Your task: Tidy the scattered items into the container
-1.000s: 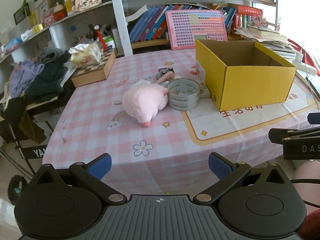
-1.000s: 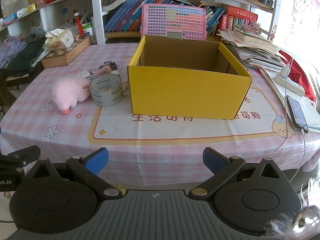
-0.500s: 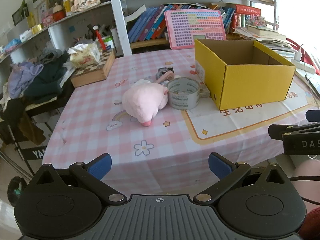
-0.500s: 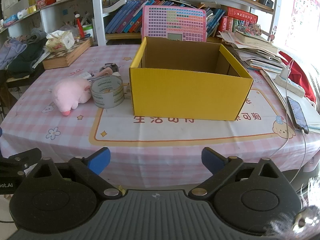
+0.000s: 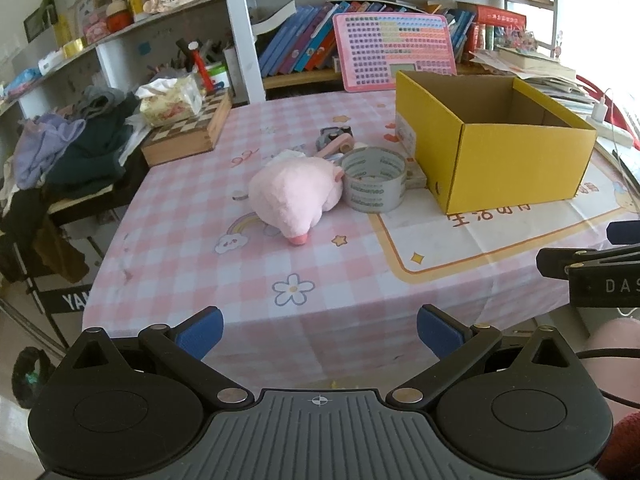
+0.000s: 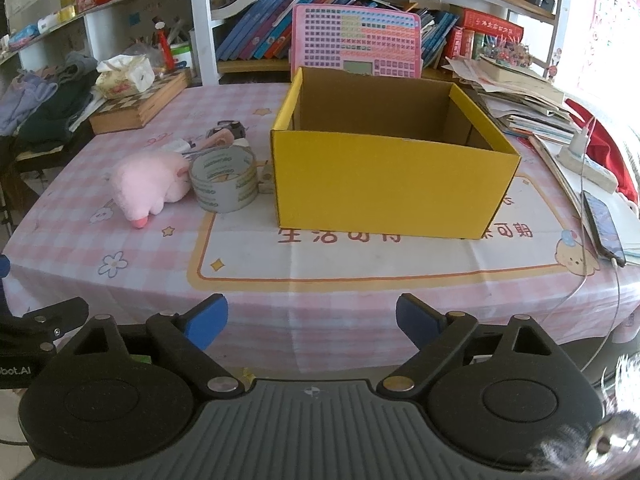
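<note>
An open yellow cardboard box stands on the pink checked tablecloth, nothing visible inside. Left of it lie a pink plush toy, a roll of clear tape and small items behind them. My left gripper hangs open over the table's near edge, well short of the plush. My right gripper faces the box from the near edge; its jaws are closing slightly with nothing between them. The right gripper's side shows in the left wrist view.
A wooden chessboard box with a tissue pack sits at the table's far left. A pink keyboard toy leans on the bookshelf behind. Papers, a phone and a cable crowd the right side. Clothes pile on a chair at the left.
The right gripper's blue pads have drawn a little closer together. Both views have shifted only slightly; nothing on the table has moved.
</note>
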### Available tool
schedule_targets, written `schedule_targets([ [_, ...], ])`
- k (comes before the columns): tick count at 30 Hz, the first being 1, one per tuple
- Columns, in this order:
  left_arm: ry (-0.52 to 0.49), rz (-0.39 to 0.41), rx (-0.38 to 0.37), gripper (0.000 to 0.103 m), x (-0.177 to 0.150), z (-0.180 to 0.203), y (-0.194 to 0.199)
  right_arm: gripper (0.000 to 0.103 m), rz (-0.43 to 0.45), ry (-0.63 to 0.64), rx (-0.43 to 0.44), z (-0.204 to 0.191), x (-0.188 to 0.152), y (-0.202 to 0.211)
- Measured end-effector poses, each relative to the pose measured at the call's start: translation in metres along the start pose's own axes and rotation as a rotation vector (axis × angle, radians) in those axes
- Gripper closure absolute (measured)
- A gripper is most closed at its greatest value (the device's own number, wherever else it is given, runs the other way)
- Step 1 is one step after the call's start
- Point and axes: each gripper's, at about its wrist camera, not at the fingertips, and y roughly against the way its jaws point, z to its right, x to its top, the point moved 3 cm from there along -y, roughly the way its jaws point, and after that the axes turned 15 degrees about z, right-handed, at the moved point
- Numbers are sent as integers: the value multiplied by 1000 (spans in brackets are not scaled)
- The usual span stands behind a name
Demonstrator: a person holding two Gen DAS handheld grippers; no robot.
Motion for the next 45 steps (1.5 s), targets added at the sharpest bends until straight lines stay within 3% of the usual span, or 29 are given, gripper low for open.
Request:
schedule_targets([
  [27,12,65,29,1,-1,-36,4,43,25,78,156,-55,19,-23],
  [38,3,77,36,3,9,-42,-18,43,47,134,189,-68,35,-48],
  [45,-14,76,34,3,23,-53,-51,43,82,191,190,-78,56,-72],
])
